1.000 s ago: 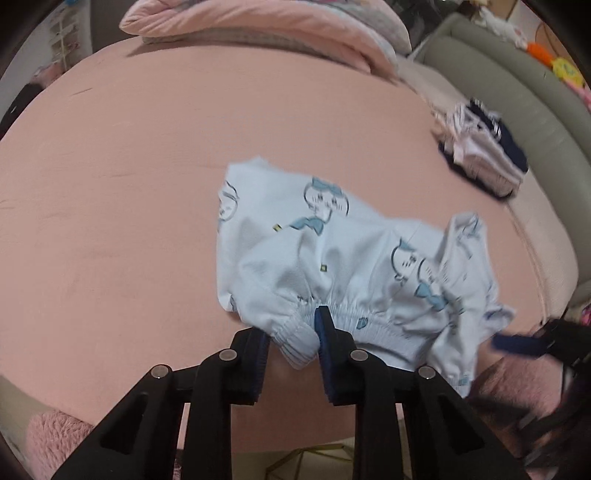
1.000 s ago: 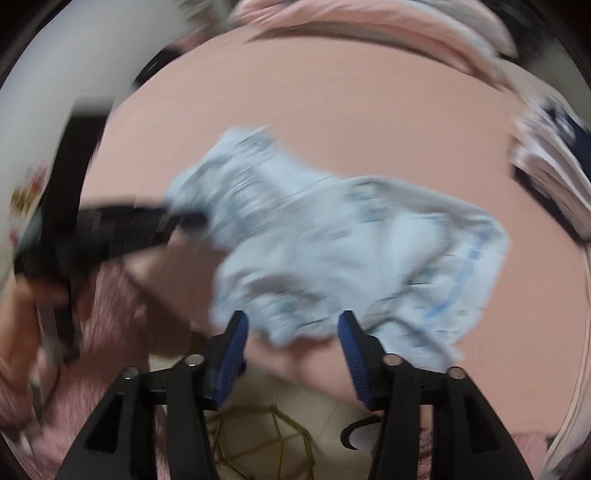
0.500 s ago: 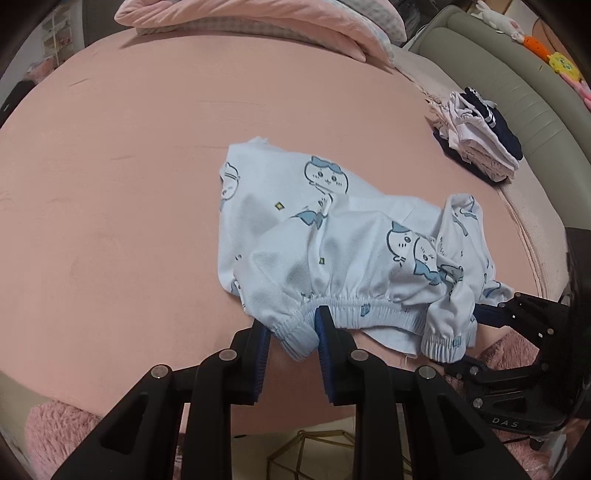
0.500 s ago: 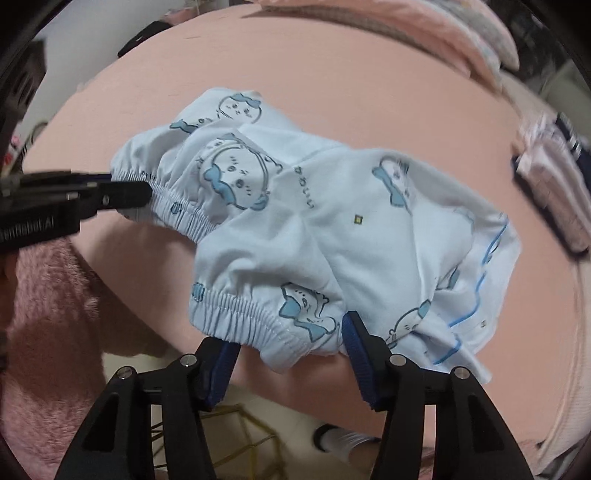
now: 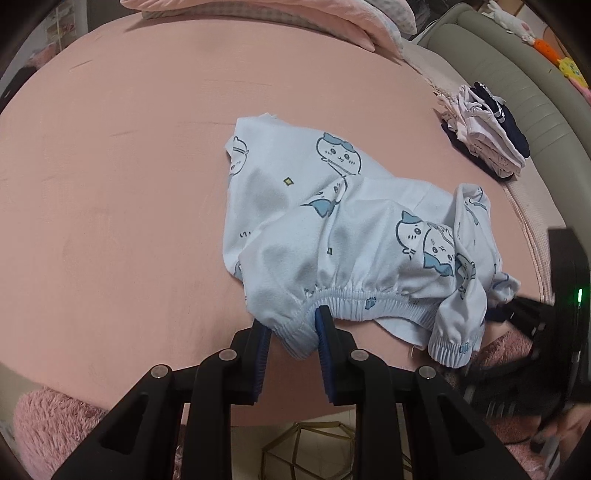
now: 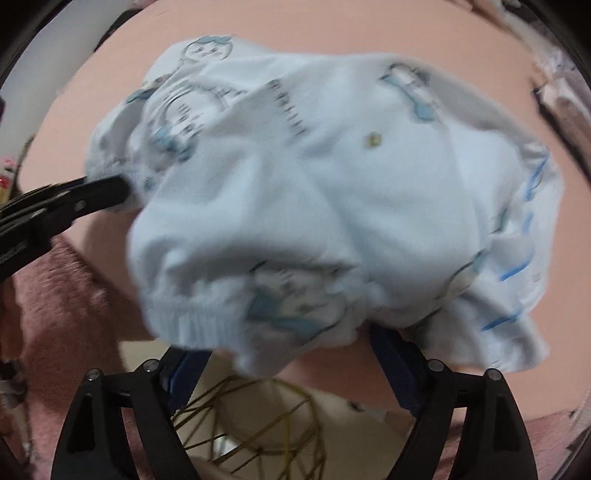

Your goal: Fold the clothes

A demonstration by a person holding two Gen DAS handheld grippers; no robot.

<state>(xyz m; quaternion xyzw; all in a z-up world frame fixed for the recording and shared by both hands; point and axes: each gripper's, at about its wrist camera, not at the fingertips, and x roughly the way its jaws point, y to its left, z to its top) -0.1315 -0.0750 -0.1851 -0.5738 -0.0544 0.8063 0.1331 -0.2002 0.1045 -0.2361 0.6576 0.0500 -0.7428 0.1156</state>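
Pale-blue cotton printed with cartoon animals is seen bunched on a pink bedspread [image 5: 110, 206], a small garment [image 5: 343, 236] with a gathered elastic waistband lying just in from the near edge of the bed. The left gripper [image 5: 293, 332] is angled steeply down at the 6 o'clock foot of its own view, its blue-padded jaws clamped on a fold of the waistband, with the rest of the cloth spread away toward 12 and 2 o'clock. The right gripper [image 6: 288, 354] is pointed almost straight down over the other end of the garment; its jaws have just been opening and are held wide apart, the cuffed hem draped between and over them without being pressed by either pad. That view is blurred, so whether the pads brush the fabric cannot be told. In it, the left gripper's black fingers are seen entering from 9 o'clock and meeting the waistband. In the left view the right gripper's dark body is seen at 4 o'clock, beside the garment's cuff. A stack of folded clothes [image 5: 484, 144] is set well apart at 2 o'clock, and heaped pink bedding [image 5: 258, 14] lies at 12 o'clock.
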